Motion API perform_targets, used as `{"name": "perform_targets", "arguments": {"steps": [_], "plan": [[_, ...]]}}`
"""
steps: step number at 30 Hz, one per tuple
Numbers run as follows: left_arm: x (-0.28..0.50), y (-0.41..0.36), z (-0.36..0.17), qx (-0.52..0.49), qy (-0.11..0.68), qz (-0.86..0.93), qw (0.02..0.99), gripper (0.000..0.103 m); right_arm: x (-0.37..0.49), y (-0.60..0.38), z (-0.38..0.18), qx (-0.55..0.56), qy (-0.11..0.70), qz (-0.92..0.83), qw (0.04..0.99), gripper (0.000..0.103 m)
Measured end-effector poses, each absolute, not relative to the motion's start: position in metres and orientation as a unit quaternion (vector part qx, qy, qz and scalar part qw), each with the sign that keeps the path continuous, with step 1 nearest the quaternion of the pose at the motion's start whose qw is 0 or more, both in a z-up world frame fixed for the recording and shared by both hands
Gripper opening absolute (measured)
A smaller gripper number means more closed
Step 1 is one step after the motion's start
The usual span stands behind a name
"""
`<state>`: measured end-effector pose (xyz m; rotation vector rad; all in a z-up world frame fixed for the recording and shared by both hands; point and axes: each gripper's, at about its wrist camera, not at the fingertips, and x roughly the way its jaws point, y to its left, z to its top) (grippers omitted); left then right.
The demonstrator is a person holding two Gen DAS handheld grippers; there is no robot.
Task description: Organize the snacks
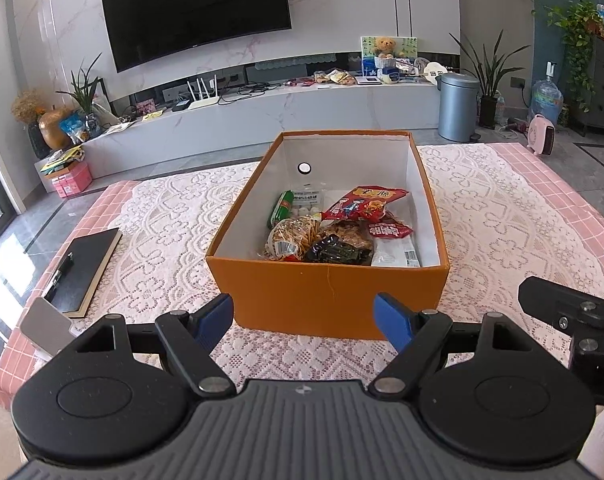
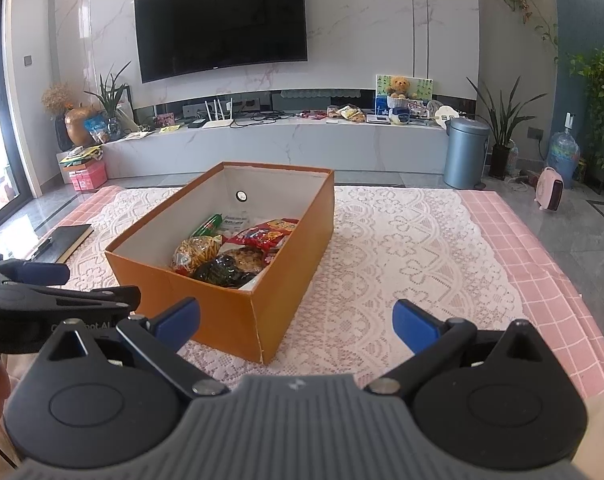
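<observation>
At the left of the frame a black notebook [image 1: 84, 270] is seen on the lace-covered surface [image 1: 501, 216]. At centre, snacks [image 1: 337, 226] are held in an orange box [image 1: 325, 292]. Left gripper [image 1: 303, 316] and right gripper [image 2: 296, 320] fingers are spread wide, empty. A television [image 1: 196, 10] is mounted upper left.

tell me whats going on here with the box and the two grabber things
A person holds a pair of tongs in each hand, sorting snacks. The left tongs and the right tongs both stand open and empty, hovering short of the near end of an orange box on a lace-covered table. The snack packets lie piled in the near half of the box; its far half looks bare. A black notebook lies on the table left of the box.
</observation>
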<state>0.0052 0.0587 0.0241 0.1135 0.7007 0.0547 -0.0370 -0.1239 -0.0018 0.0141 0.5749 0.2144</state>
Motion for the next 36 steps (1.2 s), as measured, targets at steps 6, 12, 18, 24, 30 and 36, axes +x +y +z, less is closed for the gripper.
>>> {"name": "perform_targets", "arguments": {"steps": [6, 12, 18, 24, 30, 36], "plan": [[0.0050, 0.0587, 0.0242, 0.057, 0.342, 0.027, 0.938, 0.093, -0.0373, -0.1234, -0.0013, 0.007, 0.282, 0.105, 0.954, 0.099], [0.0051, 0.0592, 0.0252, 0.056, 0.343, 0.027, 0.937, 0.093, -0.0373, -0.1231, -0.0016, 0.007, 0.282, 0.105, 0.954, 0.099], [0.0051, 0.0599, 0.0258, 0.058, 0.342, 0.029, 0.938, 0.093, -0.0373, -0.1232, -0.0012, 0.007, 0.283, 0.106, 0.953, 0.099], [0.0054, 0.0609, 0.0262, 0.053, 0.343, 0.028, 0.937, 0.093, -0.0372, -0.1217, 0.0007, 0.003, 0.281, 0.110, 0.953, 0.099], [0.0048, 0.0612, 0.0278, 0.054, 0.340, 0.027, 0.938, 0.093, -0.0373, -0.1199, 0.0003, -0.001, 0.282, 0.112, 0.953, 0.099], [0.0049, 0.0595, 0.0277, 0.057, 0.341, 0.027, 0.938, 0.093, -0.0374, -0.1196, 0.0007, -0.003, 0.281, 0.114, 0.953, 0.099]]}}
